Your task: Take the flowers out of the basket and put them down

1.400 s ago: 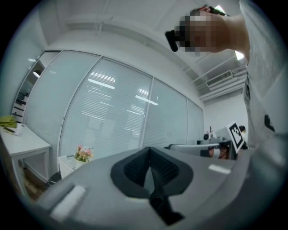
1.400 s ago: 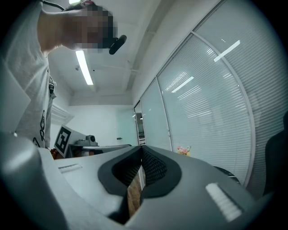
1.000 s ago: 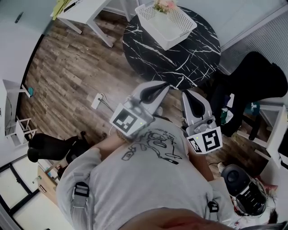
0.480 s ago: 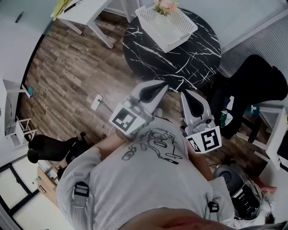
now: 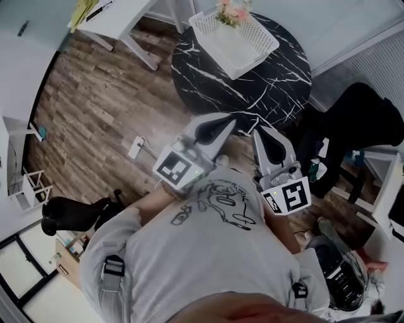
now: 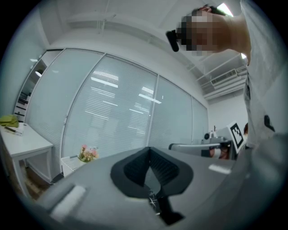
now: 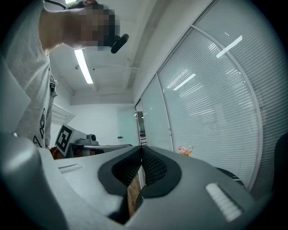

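Note:
A small bunch of pink flowers (image 5: 231,11) stands at the far end of a white perforated basket (image 5: 252,45) on a round black marble table (image 5: 265,88). In the left gripper view the flowers (image 6: 87,153) show far off at the left, above the basket (image 6: 69,164). In the right gripper view the flowers (image 7: 185,150) are tiny in the distance. My left gripper (image 5: 232,120) and right gripper (image 5: 260,129) are held level near the table's near edge, well short of the basket. Both are shut with nothing between the jaws.
A white desk (image 5: 120,19) stands at the upper left on the wood floor. A black chair (image 5: 360,120) sits right of the table, with white furniture beside it. A white power strip (image 5: 135,142) lies on the floor. Glass walls with blinds stand behind the table.
Both grippers have edged forward towards the table together, and the view has shifted slightly with them. The jaws stay shut.

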`<action>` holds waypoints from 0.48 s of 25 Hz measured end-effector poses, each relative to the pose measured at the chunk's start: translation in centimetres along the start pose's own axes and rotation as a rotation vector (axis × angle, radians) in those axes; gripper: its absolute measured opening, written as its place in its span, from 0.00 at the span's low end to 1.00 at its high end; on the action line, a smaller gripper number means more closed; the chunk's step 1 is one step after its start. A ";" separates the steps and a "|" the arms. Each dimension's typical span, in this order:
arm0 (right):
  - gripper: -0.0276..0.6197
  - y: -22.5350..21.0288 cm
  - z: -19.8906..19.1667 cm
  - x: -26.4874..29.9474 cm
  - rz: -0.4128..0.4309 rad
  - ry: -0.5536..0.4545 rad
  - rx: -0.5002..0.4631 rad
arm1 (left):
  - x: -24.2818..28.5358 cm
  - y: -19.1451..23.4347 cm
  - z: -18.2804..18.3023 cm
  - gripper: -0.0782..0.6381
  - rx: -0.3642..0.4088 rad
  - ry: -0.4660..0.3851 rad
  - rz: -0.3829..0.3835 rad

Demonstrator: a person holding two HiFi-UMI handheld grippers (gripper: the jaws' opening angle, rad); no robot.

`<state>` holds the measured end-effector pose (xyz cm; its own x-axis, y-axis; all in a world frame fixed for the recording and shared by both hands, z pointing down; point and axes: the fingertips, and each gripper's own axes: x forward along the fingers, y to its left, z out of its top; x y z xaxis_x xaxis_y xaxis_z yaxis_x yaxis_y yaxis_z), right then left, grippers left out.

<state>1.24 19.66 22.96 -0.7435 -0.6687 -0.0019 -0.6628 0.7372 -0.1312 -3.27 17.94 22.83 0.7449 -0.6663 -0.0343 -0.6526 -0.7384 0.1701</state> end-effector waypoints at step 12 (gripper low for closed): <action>0.05 -4.0 0.0 7.1 -0.015 0.018 0.008 | 3.3 7.4 0.9 0.11 -0.005 0.015 -0.021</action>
<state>-1.38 12.03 23.46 -0.7350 -0.6779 0.0180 -0.6732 0.7262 -0.1392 -5.74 10.13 23.13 0.7605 -0.6489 -0.0234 -0.6359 -0.7517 0.1749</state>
